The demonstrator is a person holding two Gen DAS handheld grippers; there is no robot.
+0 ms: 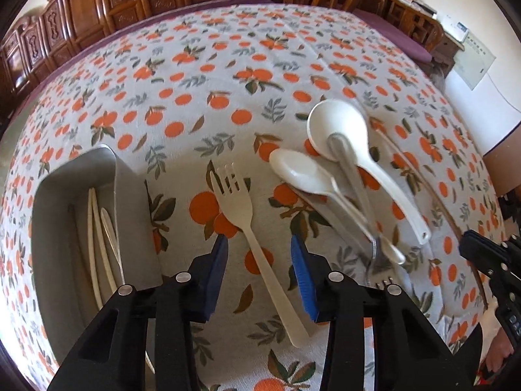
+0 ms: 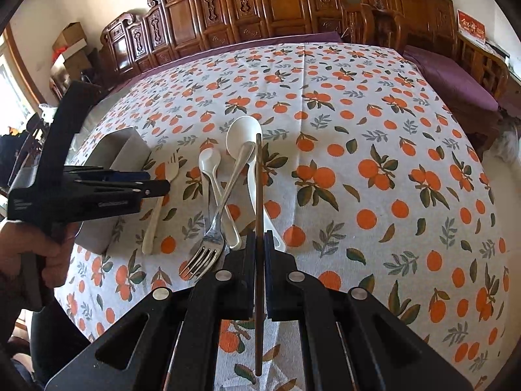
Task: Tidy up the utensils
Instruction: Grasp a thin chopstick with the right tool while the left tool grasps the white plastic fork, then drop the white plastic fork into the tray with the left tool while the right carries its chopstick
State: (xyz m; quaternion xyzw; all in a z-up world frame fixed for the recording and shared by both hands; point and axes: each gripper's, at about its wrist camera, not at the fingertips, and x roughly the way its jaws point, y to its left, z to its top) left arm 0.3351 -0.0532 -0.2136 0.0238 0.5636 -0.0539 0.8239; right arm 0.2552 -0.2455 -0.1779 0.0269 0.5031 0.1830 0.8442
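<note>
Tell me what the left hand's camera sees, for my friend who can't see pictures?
The left gripper hangs open over a white fork on an orange-patterned tablecloth. A grey box holding pale sticks sits to its left, and white spoons lie piled on the right.

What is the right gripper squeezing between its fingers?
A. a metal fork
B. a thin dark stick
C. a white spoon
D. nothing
B: the right gripper has its pads closed on a thin dark stick, which runs straight through the gap, while the white spoon and metal fork lie on the tablecloth.
</note>
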